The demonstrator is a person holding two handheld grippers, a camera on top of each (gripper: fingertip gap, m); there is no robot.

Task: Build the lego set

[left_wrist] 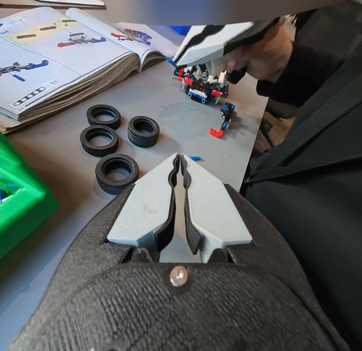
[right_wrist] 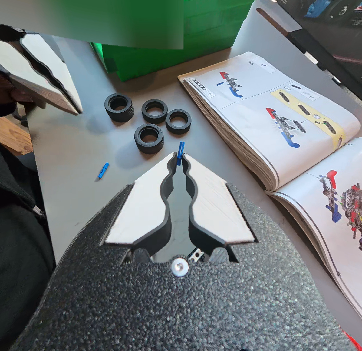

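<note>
i'm pinching a blue pin [right_wrist: 180, 152] in my right tool [right_wrist: 178, 155] for fitting into the lego model [left_wrist: 203, 84] at two o'clock; my left tool [left_wrist: 179, 157], closed and empty, is waiting near four tires [right_wrist: 148, 138].

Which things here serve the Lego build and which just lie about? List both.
Part of the build:
- blue pin pinched in the right claw
- spare blue pin
- four black tyres
- half-built model
- open instruction booklet
- green parts bin

Lying about:
- dark printed box, far corner
</note>
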